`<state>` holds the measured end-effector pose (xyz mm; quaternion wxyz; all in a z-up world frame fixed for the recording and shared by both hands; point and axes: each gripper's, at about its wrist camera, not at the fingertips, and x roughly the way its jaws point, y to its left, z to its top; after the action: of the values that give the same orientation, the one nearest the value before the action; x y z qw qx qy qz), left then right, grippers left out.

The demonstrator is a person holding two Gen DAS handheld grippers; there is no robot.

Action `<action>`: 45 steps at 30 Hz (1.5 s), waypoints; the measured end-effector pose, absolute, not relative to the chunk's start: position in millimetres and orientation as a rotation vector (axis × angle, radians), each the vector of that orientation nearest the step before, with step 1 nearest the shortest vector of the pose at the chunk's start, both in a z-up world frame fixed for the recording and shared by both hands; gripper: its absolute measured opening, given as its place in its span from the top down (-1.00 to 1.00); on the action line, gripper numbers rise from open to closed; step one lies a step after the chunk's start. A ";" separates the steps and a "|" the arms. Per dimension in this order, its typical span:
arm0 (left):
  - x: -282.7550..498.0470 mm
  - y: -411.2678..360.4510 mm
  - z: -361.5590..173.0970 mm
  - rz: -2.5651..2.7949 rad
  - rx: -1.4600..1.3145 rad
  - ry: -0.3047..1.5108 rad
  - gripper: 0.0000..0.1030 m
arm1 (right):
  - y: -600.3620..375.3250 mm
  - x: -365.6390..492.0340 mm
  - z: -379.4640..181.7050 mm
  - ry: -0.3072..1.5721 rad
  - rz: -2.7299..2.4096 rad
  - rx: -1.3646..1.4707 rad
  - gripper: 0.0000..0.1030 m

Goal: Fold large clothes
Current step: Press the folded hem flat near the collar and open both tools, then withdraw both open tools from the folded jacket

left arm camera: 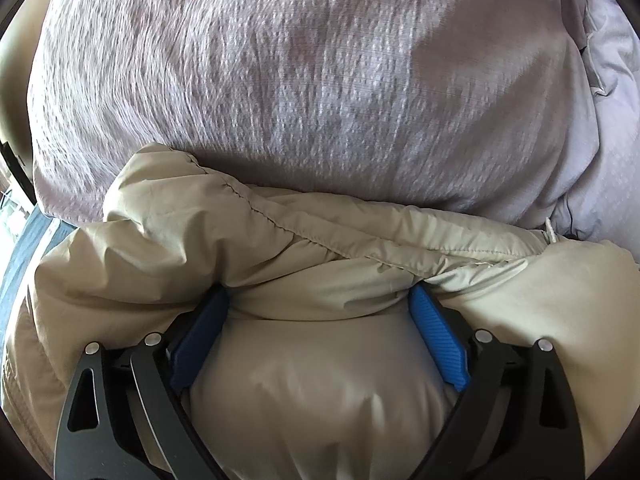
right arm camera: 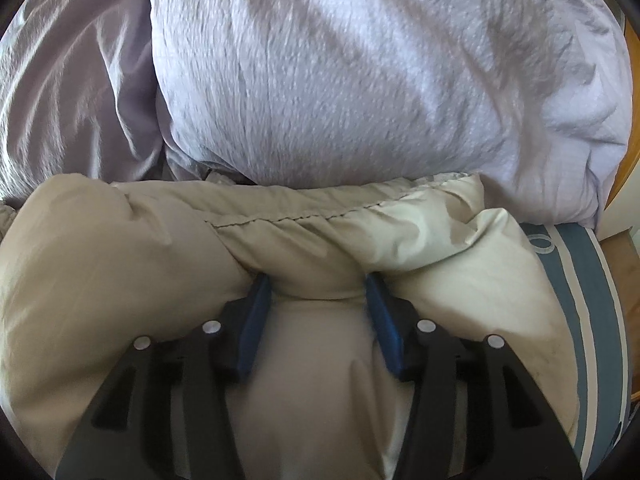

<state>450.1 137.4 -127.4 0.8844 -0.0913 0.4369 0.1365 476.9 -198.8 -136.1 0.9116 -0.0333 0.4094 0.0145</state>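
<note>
On my left gripper (left arm camera: 320, 300) I am seeing the jaws standing wide apart, with a puffy fold of the beige padded jacket (left arm camera: 304, 248) bulging up between the two blue pads (left arm camera: 438, 340). The fabric is touching the pad tips on both sides, but I cannot tell whether they are pressing it or merely resting against it. Just beyond the fingertips a stitched seam (left arm camera: 256, 208) is running across the jacket, and past that a lilac pillow (left arm camera: 280, 72) is lying against the jacket's far edge. Off to the left of the tool a strip of blue striped bedding (left arm camera: 24, 264) is showing.

On my right gripper (right arm camera: 318, 280) the jaws are sitting about half apart, again with a hump of the same jacket (right arm camera: 120, 248) rising between the blue pads (right arm camera: 252, 328); the cloth is meeting both tips, and whether it is being pinched I cannot tell. A second lilac pillow (right arm camera: 360, 80) is resting just ahead of the fingers, and the blue-and-white striped bedding (right arm camera: 592, 300) is lying to the right.

I am reading no brand, label or writing anywhere.
</note>
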 end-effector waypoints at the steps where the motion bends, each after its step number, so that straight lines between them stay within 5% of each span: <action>1: 450.4 137.8 -128.5 0.285 -0.191 0.908 -0.81 | -197.7 478.6 -137.8 0.842 0.030 -0.070 0.00; 21: 458.2 146.8 -154.5 0.290 -0.194 0.886 -0.87 | -190.9 509.3 -172.1 0.821 0.036 -0.107 -0.02; 29: 432.3 142.9 -119.2 0.259 -0.241 0.849 -0.84 | -192.9 499.6 -129.6 0.823 0.140 0.022 -0.02; 45: 464.0 89.9 -153.9 0.202 -0.133 0.872 -0.87 | -125.7 518.5 -165.0 0.857 0.207 -0.024 -0.29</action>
<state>464.0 89.9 -153.9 0.8993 -0.0644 0.4215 0.0976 518.5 -125.7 -165.0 0.9043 -0.0116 0.4149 0.1002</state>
